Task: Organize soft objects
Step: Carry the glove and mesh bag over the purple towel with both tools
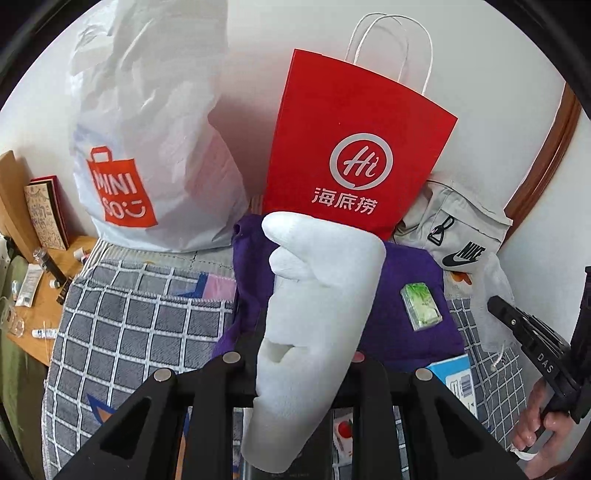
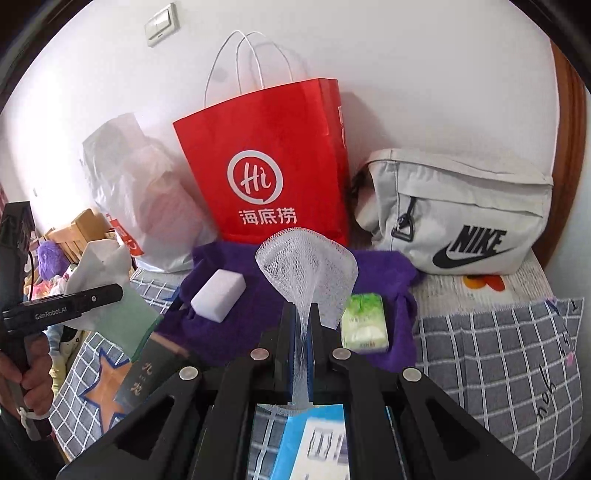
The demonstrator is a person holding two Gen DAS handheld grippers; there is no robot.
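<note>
This is a bedroom in a home. A bed [image 2: 498,354] with a grey checked cover stands against a white wall. At 9 o'clock a wooden table [image 1: 44,295] carries books [image 1: 44,214] and small bottles. A light switch [image 2: 161,23] sits at 11 o'clock.

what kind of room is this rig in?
Probably a bedroom at home. The work surface looks like a bed with a checked blanket, shopping bags such as the red paper bag lean on a wall with a light switch, and a cluttered wooden side table stands beside it.
</note>
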